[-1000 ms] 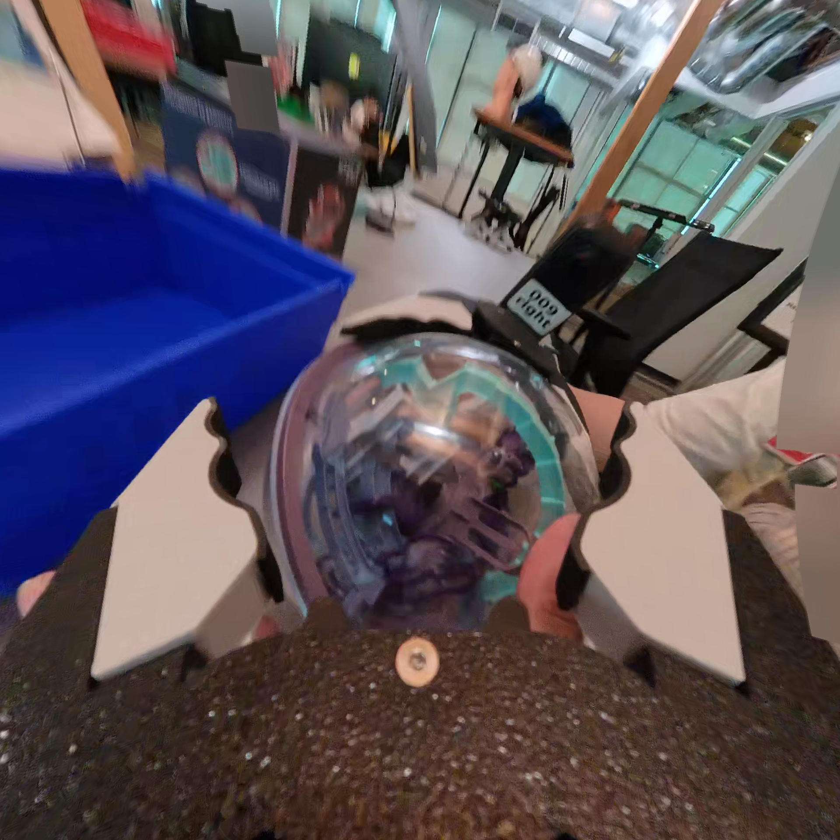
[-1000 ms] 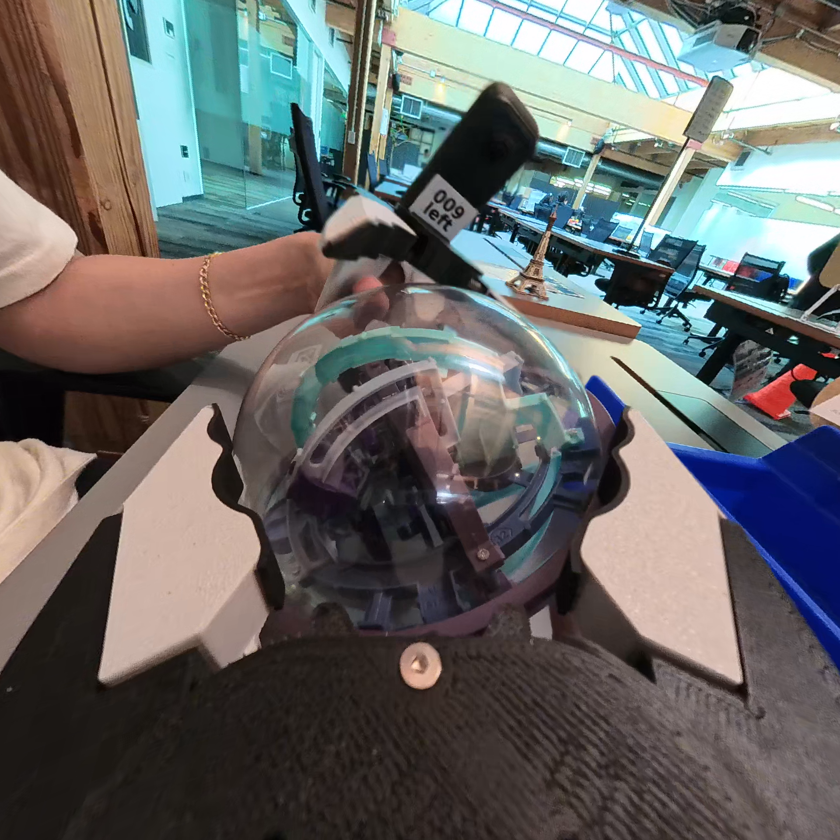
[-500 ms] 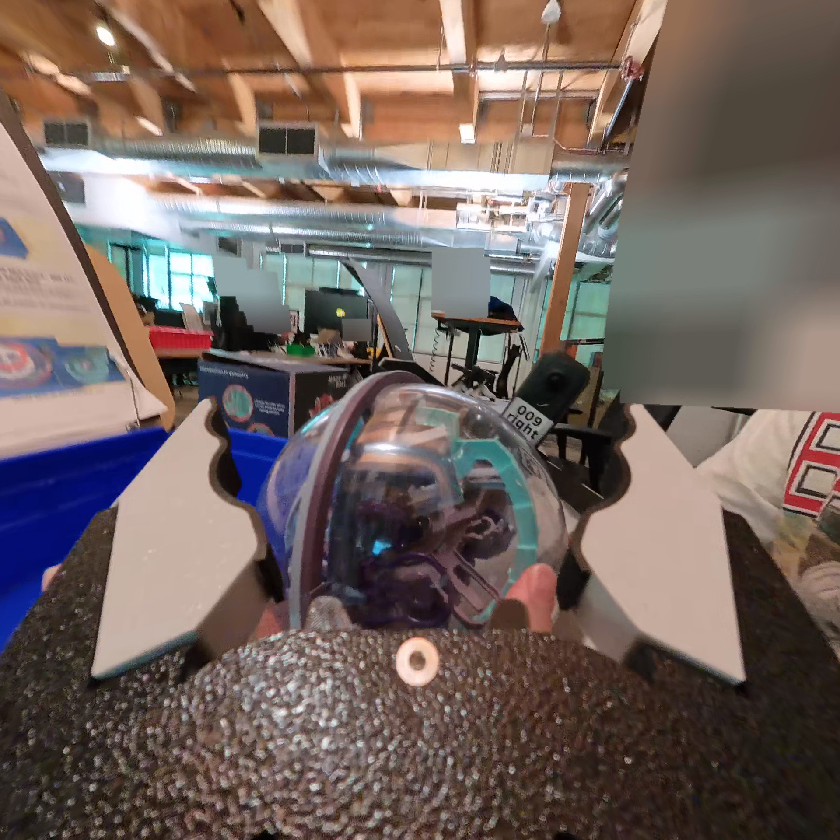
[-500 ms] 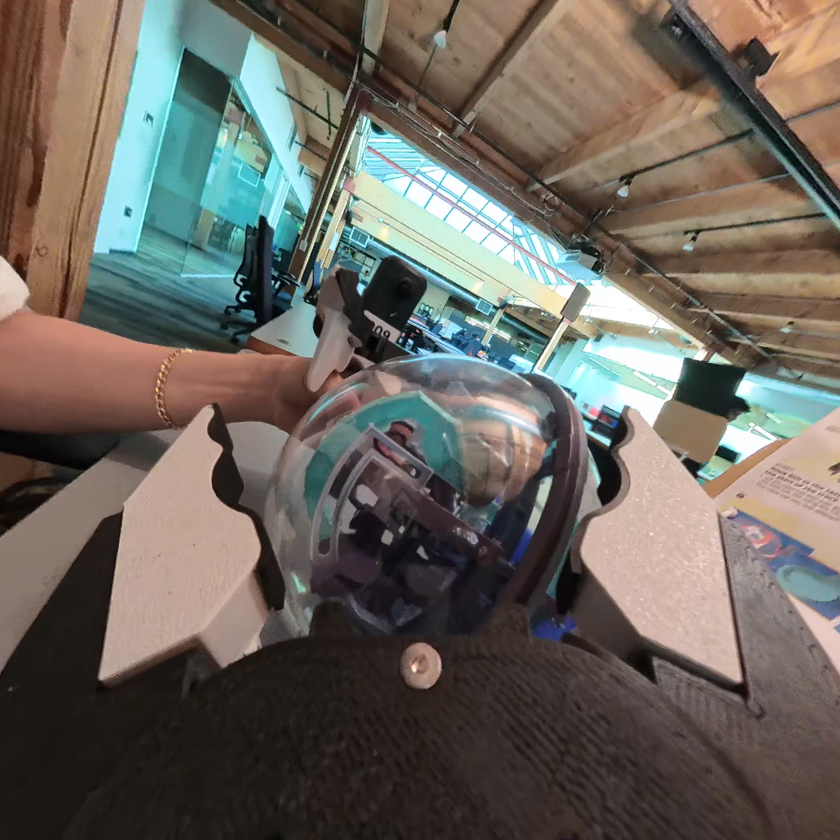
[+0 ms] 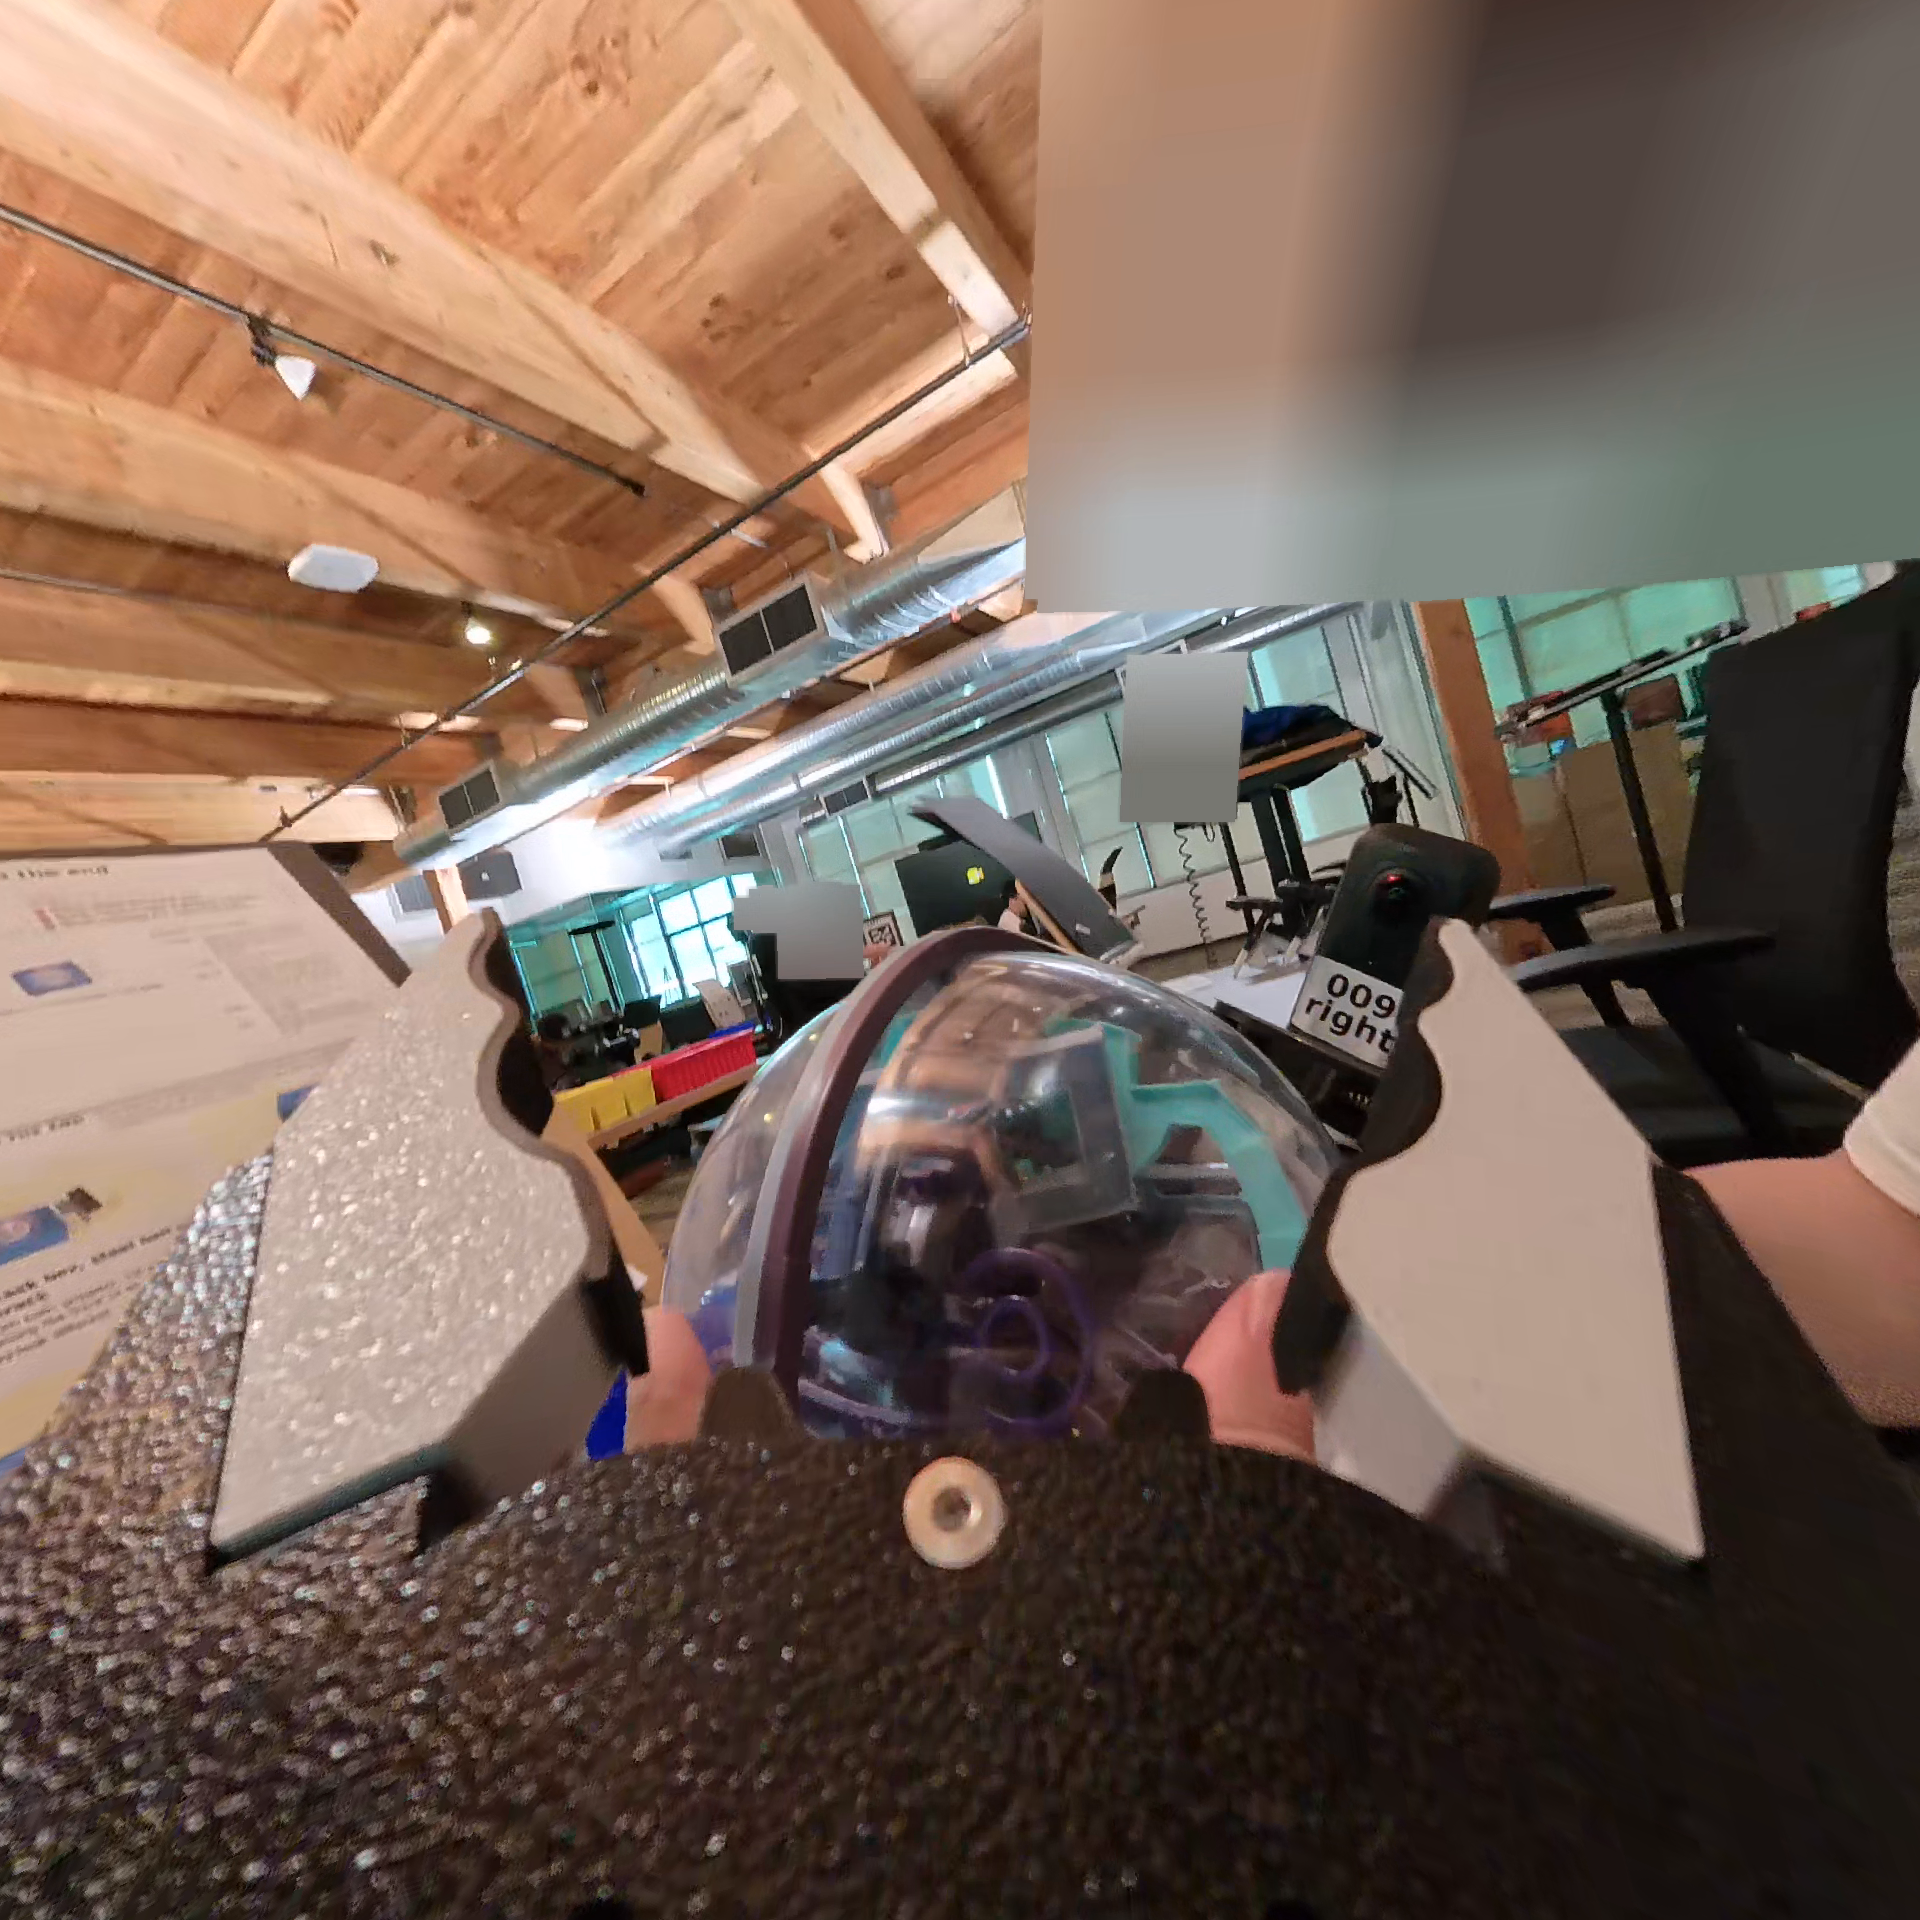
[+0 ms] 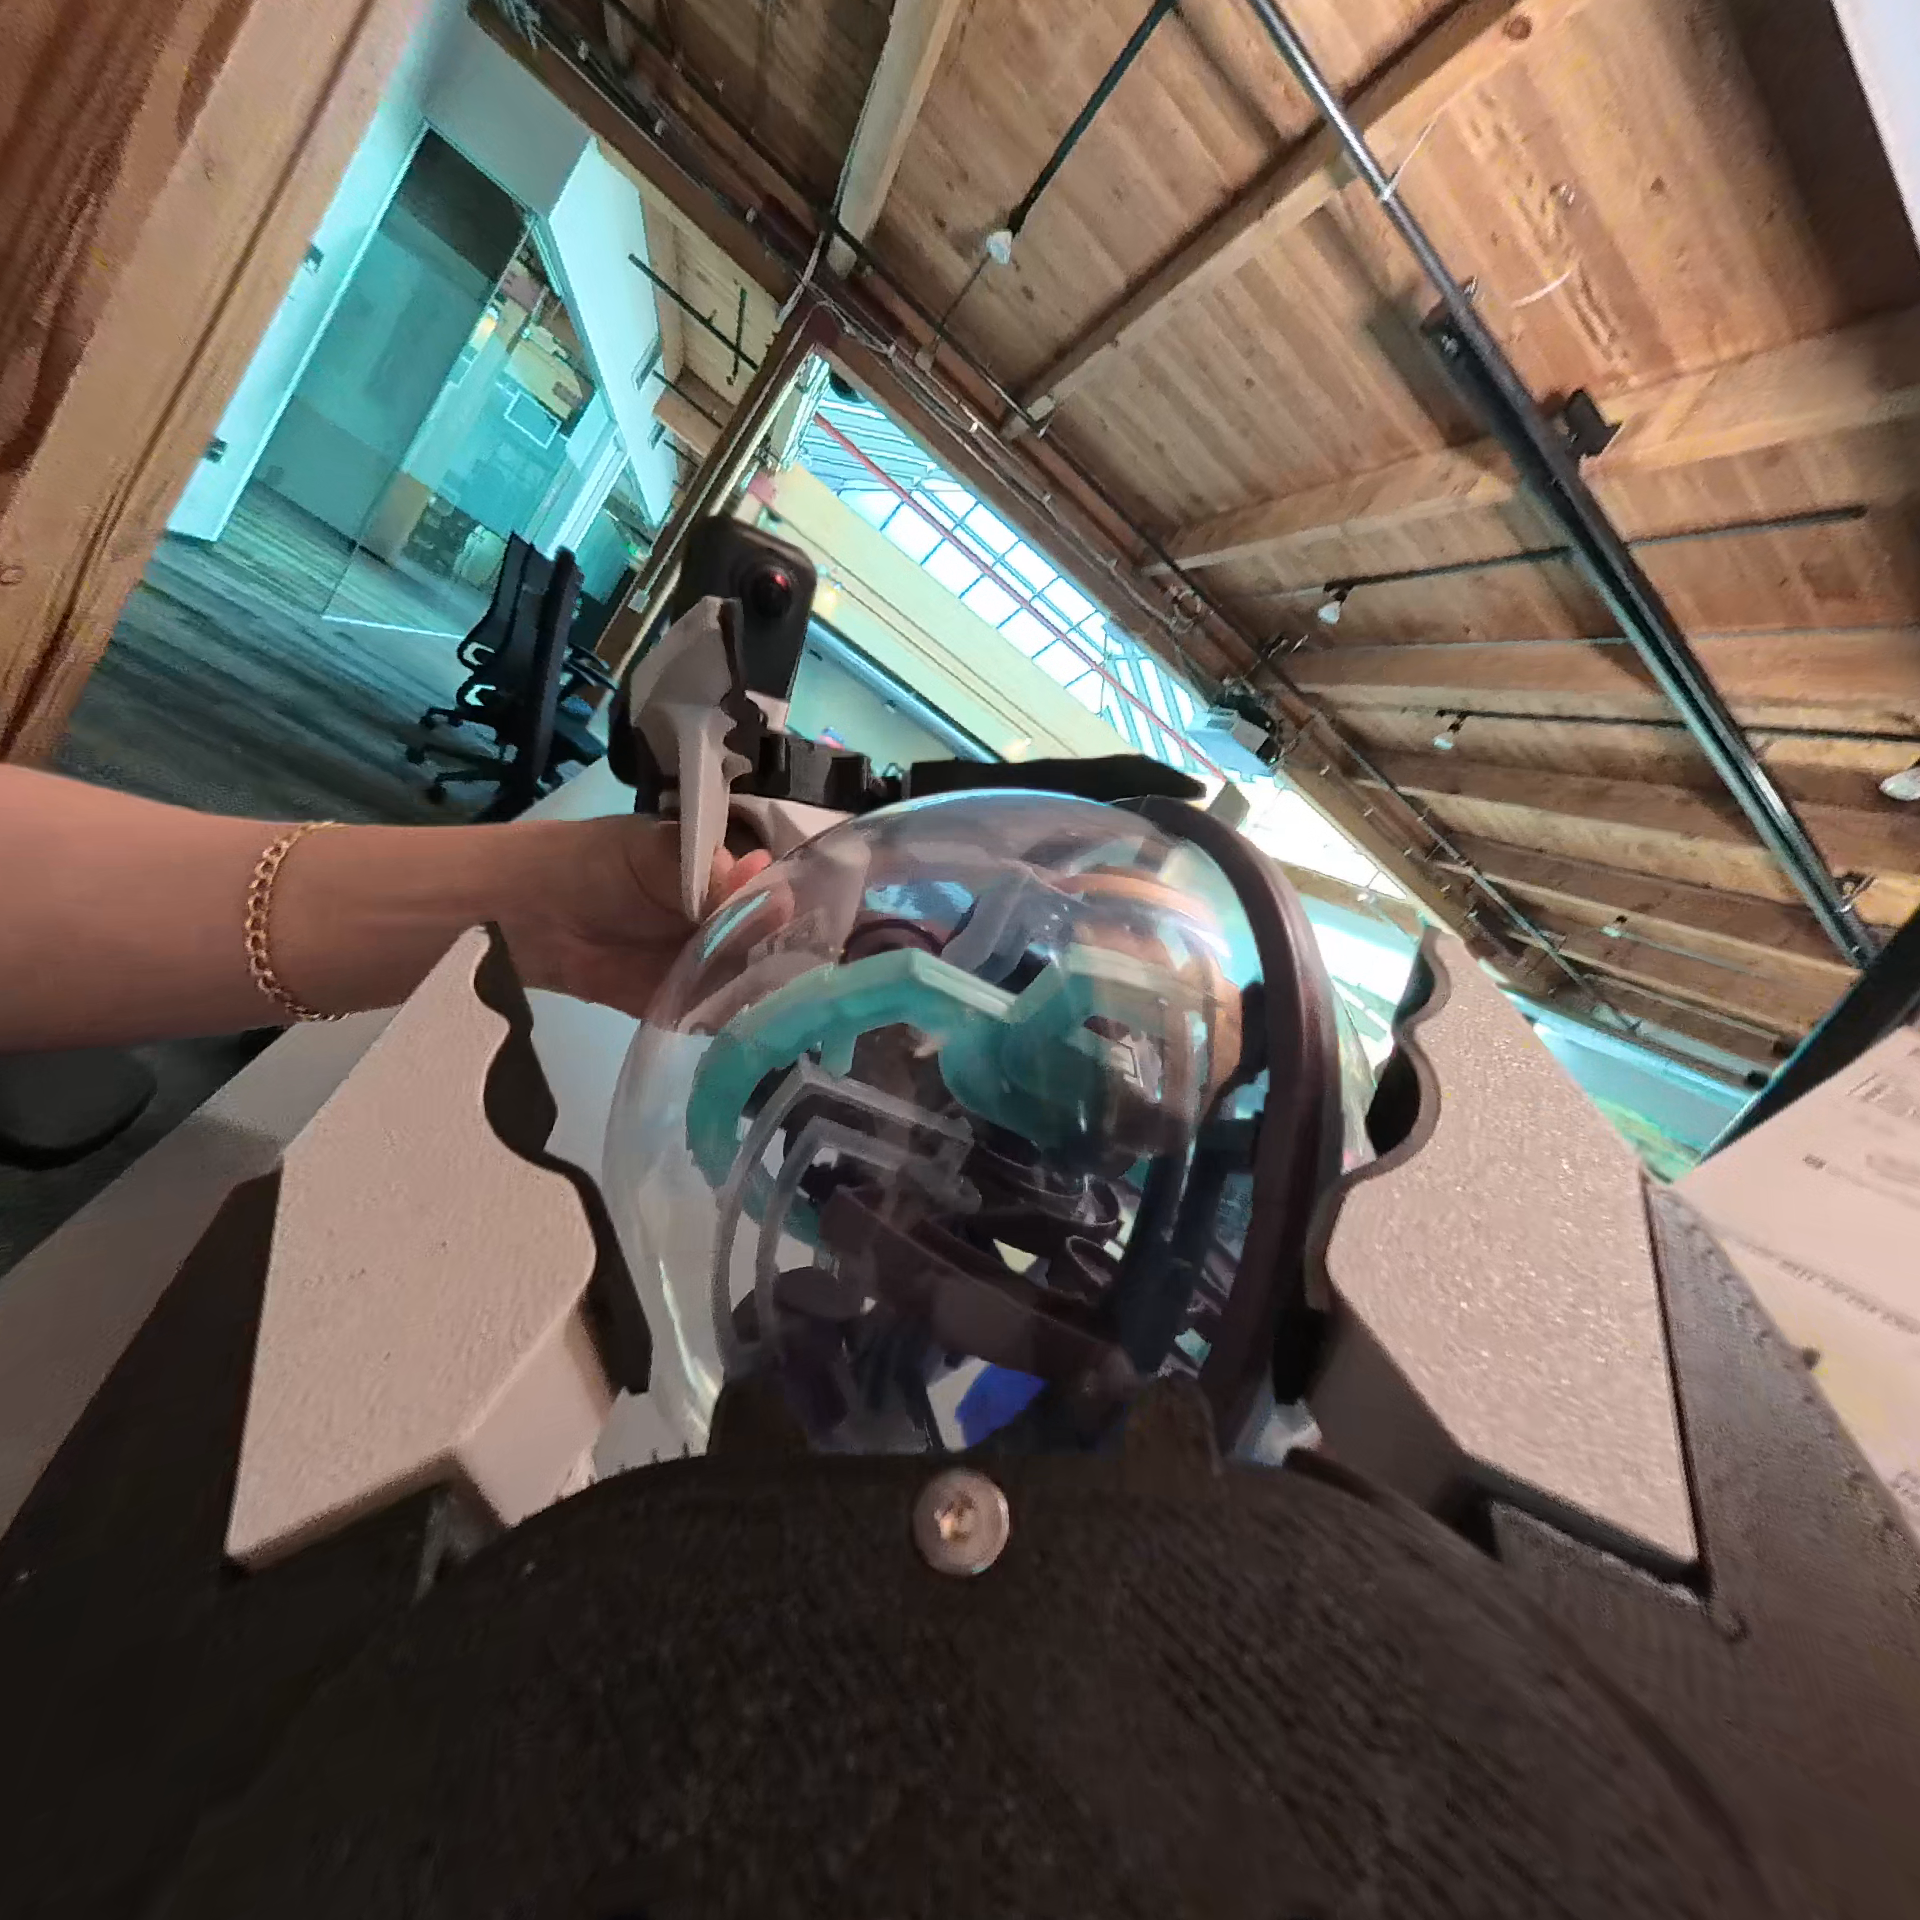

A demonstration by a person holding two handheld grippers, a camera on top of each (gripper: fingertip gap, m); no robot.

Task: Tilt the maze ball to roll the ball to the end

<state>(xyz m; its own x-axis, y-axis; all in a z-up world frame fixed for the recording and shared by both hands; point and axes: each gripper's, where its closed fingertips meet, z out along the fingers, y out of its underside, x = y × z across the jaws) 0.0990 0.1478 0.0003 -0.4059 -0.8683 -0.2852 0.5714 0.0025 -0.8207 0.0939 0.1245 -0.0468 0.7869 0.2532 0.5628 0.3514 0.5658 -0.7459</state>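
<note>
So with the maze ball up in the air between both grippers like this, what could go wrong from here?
1. The maze ball is a smooth clear sphere cradled between wide-spread fingers with bare fingertips steadying it; it could slip and fall.
2. Both views point up at the ceiling, a steep tilt that might send the inner ball off its track.
3. Reflections on the dome hide that ball, so progress is hard to judge.

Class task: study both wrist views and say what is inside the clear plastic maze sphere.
Inside the clear plastic maze sphere are teal tracks, grey ramps and a purple spiral. The small rolling ball cannot be made out among reflections and overlapping tracks.
</note>
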